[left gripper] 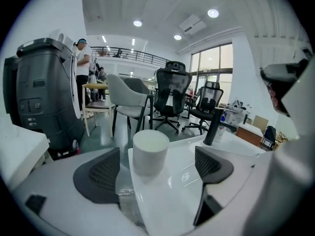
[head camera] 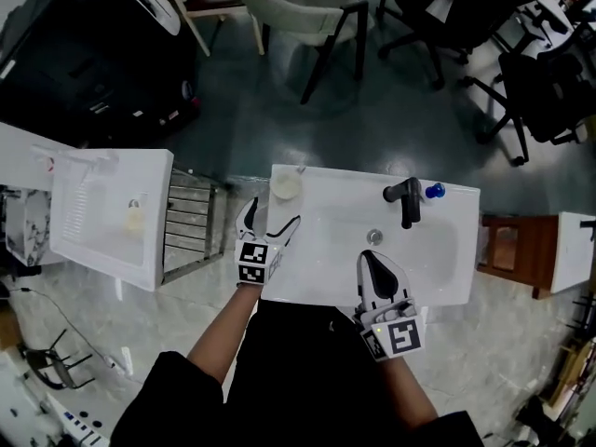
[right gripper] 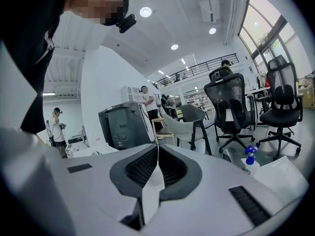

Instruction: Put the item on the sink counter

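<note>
A small white cylindrical cup (head camera: 285, 185) stands upright on the far left corner of the white sink counter (head camera: 438, 277). My left gripper (head camera: 270, 220) is open just short of it, one finger off the counter's left edge and one over the counter. In the left gripper view the cup (left gripper: 150, 150) stands free beyond the open left gripper (left gripper: 158, 168), touched by neither pad. My right gripper (head camera: 374, 266) is shut over the basin's near side, empty; in its own view the right gripper (right gripper: 157, 165) has its pads pressed together.
A black faucet (head camera: 405, 199) and a blue-topped bottle (head camera: 434, 191) stand at the counter's back. A second white basin (head camera: 112, 214) and a metal rack (head camera: 191, 226) lie to the left, a wooden stool (head camera: 510, 250) to the right. Chairs (head camera: 312, 12) stand beyond.
</note>
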Tool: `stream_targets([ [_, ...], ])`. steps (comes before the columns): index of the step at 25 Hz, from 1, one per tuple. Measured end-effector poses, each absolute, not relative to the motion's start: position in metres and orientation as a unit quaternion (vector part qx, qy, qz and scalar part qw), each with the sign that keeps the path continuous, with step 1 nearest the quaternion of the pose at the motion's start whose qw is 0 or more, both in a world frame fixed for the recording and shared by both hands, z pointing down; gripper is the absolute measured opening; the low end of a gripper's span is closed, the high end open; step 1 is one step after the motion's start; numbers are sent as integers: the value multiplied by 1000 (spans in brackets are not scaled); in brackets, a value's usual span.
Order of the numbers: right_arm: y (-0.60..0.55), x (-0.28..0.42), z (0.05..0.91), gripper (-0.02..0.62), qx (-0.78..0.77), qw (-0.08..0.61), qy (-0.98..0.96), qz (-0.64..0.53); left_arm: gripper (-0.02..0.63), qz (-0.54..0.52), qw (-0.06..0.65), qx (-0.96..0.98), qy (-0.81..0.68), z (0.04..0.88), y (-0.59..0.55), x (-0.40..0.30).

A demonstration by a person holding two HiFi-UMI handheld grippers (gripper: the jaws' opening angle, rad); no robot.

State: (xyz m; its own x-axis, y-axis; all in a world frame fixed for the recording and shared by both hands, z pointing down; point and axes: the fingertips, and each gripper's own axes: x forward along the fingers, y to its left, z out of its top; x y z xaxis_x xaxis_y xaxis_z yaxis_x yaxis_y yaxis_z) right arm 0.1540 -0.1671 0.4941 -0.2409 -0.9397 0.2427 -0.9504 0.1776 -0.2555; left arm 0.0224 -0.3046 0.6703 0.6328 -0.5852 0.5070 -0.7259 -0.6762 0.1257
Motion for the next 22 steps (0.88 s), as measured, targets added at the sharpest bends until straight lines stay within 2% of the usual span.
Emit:
stream_targets([
  [4, -152, 154, 490, 34, 608, 29, -774, 175, 466, 191, 156, 887, -391, 629, -274, 8],
  [13, -118, 126, 473, 34, 564, 7, -809, 166, 466, 133, 146, 872, -448, 547, -192, -29],
  [19, -97, 111, 466, 34, 550, -4, -819, 162, 463, 95, 151, 880, -440, 509, -144, -26],
  [22, -86, 108, 462, 34, 553, -5, -818, 159, 421, 82, 125, 896, -417, 483, -126, -16],
])
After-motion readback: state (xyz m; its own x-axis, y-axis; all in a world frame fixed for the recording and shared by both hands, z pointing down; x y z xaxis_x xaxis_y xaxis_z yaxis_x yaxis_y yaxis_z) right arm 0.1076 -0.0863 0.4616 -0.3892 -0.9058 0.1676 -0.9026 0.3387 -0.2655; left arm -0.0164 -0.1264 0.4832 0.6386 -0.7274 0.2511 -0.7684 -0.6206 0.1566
